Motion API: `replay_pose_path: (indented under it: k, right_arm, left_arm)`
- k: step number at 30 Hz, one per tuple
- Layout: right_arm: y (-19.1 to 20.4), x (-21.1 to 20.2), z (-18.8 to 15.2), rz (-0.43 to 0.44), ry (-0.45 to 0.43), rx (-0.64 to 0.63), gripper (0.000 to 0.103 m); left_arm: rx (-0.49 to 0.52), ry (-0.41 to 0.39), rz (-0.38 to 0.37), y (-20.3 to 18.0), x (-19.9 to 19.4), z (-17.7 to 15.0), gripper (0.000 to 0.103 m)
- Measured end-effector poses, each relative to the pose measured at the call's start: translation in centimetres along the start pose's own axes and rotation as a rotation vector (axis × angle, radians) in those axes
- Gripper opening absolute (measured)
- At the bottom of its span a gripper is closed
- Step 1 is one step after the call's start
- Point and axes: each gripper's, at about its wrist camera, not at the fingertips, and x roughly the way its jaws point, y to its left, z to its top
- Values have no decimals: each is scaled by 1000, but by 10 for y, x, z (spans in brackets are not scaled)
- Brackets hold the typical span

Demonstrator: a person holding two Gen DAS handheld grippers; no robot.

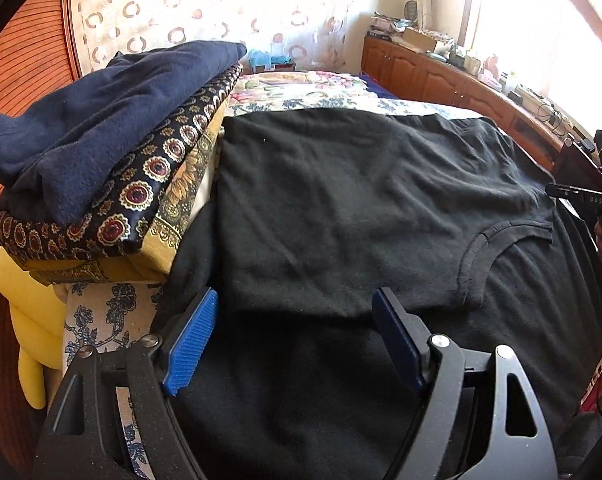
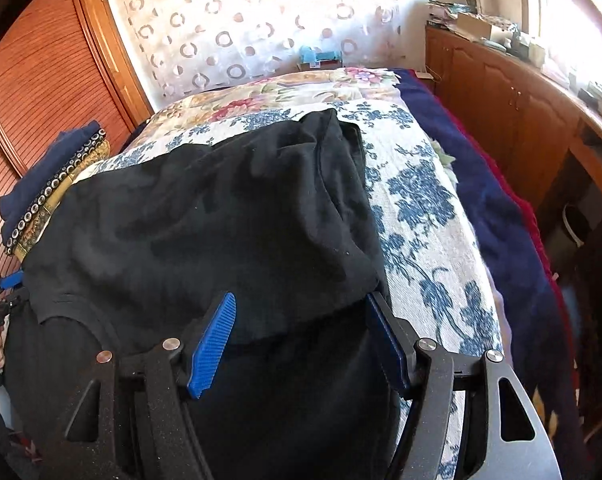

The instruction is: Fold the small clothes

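Both grippers, left gripper (image 1: 293, 316) and right gripper (image 2: 301, 320), hang spread over our black shirt (image 1: 361, 200), probably lining up another fold.

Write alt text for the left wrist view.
A black cotton T-shirt, partly folded, lies on a blue-flowered bedspread, with the open left gripper over its near edge. A stack of folded clothes sits at left.
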Motion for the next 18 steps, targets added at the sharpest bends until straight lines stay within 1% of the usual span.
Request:
replay_pose_path:
  k: [1,2,4,6,11,15,18]
  right_arm:
    - [0,1,3,-1,-2,-5,63]
    - [-2,1,7,-7,-7,-9,63]
    - [1,-5,2,-11,-17,-15,63]
    - [-1,-6,7,-12,-20,-22,62]
    - [12,-1,-3,-32,-25,-46,62]
    - [27,19,-18,-63,-19,-67,62]
    - [37,22,-21,-83,-28,-94,62]
  left_arm:
    - [2,5,4,0,2,-1,80]
    - [-2,5,6,0,3,-1,80]
    - [-5,16,7,0,8,-1,80]
    - [-8,12,6,1,9,-2,80]
    - [-13,8,3,3,8,-2,80]
    - [-3,12,10,1,9,-2,81]
    - [-2,13,9,1,10,-1,82]
